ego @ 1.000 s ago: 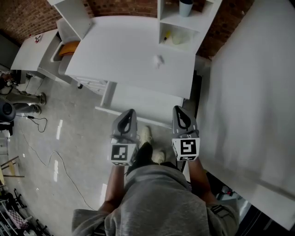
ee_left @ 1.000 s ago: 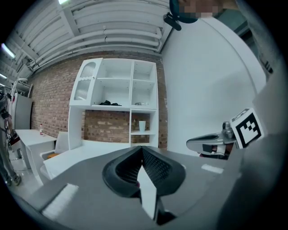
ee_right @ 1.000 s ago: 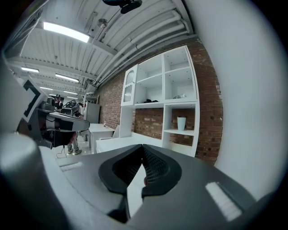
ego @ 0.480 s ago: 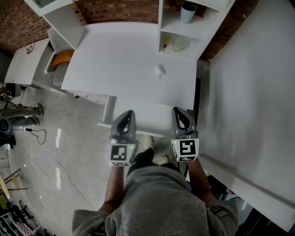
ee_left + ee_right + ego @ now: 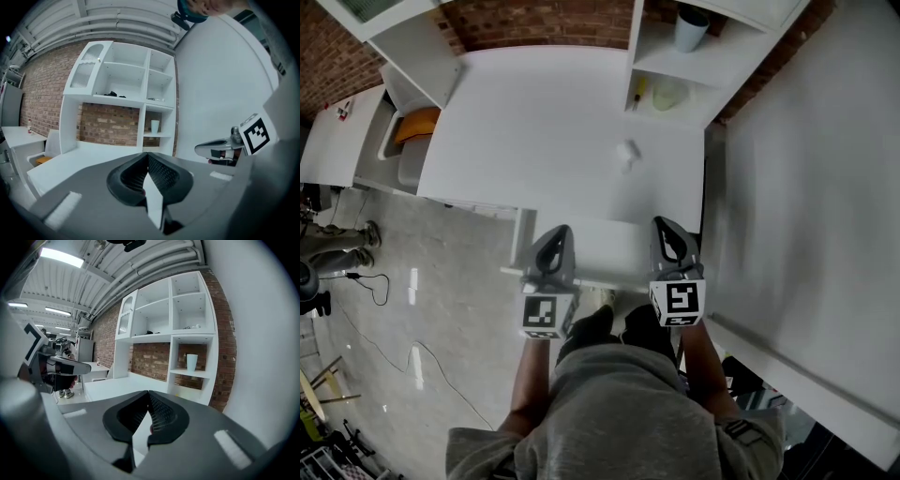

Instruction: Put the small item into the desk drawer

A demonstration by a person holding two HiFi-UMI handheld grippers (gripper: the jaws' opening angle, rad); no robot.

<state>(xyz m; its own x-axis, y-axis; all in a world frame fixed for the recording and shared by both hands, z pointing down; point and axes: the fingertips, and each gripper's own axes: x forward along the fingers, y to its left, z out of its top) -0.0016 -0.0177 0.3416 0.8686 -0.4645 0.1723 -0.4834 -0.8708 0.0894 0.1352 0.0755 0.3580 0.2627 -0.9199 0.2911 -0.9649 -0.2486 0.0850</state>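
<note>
Across the upper half of the frame I see the white bench (image 5: 553,122) against a brick wall (image 5: 534,19), with a shelf unit (image 5: 675,56) at upper right. Lower centre, my left gripper (image 5: 557,231) and right gripper (image 5: 667,226) sit side by side, jaws clenched on nothing. The small item (image 5: 626,153) lies mid-bench, well apart from both.
</note>
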